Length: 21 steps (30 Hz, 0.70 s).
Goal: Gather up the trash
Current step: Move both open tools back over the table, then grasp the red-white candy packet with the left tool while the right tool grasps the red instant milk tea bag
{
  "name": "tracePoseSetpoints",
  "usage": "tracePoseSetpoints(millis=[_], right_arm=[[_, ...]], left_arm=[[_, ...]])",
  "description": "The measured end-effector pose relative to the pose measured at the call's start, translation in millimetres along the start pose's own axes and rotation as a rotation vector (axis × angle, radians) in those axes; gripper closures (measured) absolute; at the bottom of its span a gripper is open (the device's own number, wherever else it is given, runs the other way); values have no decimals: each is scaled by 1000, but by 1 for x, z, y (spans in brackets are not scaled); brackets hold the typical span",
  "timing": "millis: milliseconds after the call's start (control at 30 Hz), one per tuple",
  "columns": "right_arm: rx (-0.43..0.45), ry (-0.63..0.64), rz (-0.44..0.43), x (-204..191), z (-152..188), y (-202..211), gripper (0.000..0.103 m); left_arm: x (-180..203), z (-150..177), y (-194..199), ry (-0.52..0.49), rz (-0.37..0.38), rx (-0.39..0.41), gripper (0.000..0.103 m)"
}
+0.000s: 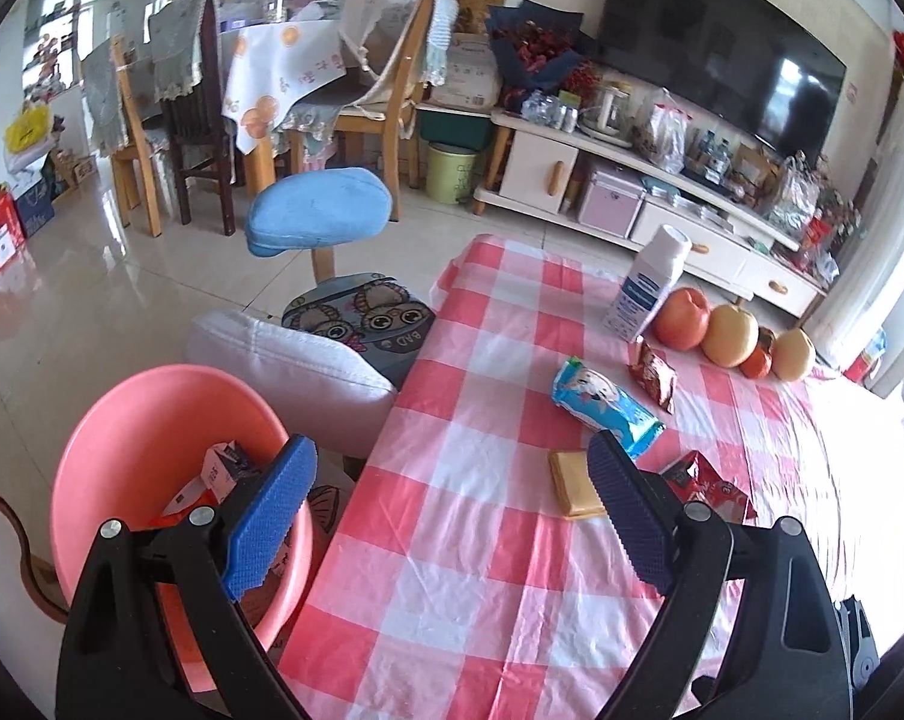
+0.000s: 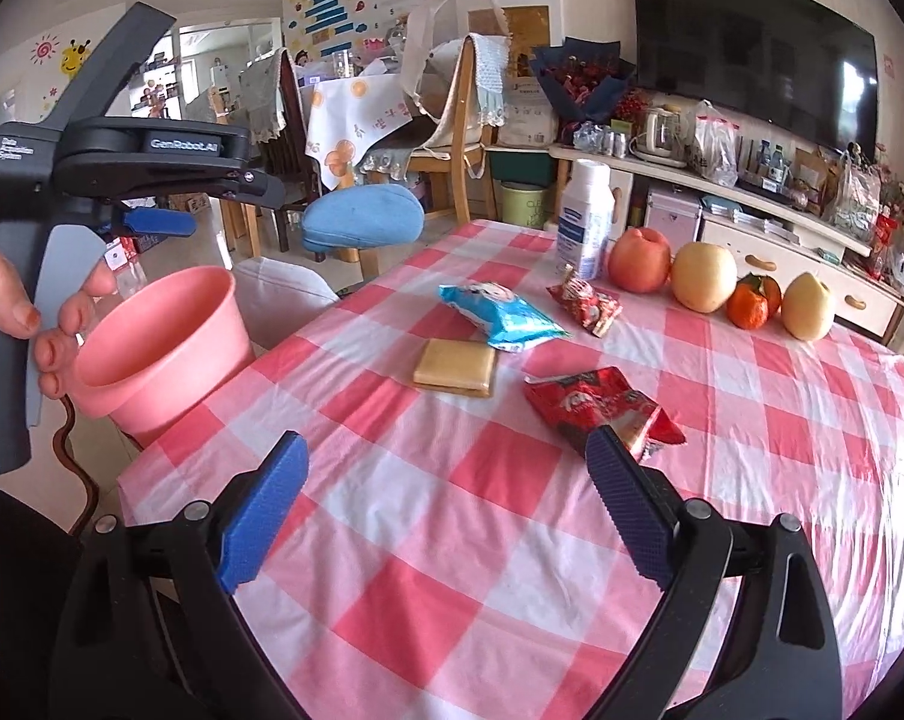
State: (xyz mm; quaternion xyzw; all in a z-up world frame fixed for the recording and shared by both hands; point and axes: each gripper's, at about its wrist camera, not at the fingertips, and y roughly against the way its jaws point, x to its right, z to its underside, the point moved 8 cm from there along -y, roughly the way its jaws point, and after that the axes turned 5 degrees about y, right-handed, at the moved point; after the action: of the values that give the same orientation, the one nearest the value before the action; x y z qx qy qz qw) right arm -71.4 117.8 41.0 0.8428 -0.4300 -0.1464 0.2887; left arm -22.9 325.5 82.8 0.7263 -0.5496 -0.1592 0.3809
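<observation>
A pink bin point(image 1: 152, 420) stands beside the table's left edge with some wrappers point(image 1: 218, 474) inside; it also shows in the right wrist view point(image 2: 164, 342). On the checked tablecloth lie a blue snack wrapper point(image 2: 500, 315), a tan packet point(image 2: 455, 367), a large red wrapper point(image 2: 596, 405) and a small red wrapper point(image 2: 587, 303). My left gripper point(image 1: 452, 510) is open and empty, over the table edge beside the bin; it also shows in the right wrist view point(image 2: 164, 204). My right gripper point(image 2: 446, 510) is open and empty, low over the cloth, just short of the large red wrapper.
A white bottle point(image 2: 584, 225), an apple point(image 2: 638, 258), two pears point(image 2: 704, 276) and an orange point(image 2: 749, 303) stand at the table's far side. A white cushion point(image 1: 296, 372), a blue-seated chair point(image 1: 320, 210), and a TV cabinet point(image 1: 662, 180) surround the table.
</observation>
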Motion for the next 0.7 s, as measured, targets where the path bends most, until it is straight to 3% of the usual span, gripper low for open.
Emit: tracePoseSetpoints(millis=[267, 500, 700], right_arm=[[8, -99, -68, 30, 14, -3, 8], [24, -104, -45, 60, 17, -4, 6], [-74, -142, -32, 89, 28, -24, 6]], left_arm=[[21, 5, -10, -32, 10, -39, 12], [46, 9, -13, -85, 22, -48, 12], [68, 11, -15, -148, 14, -50, 12]])
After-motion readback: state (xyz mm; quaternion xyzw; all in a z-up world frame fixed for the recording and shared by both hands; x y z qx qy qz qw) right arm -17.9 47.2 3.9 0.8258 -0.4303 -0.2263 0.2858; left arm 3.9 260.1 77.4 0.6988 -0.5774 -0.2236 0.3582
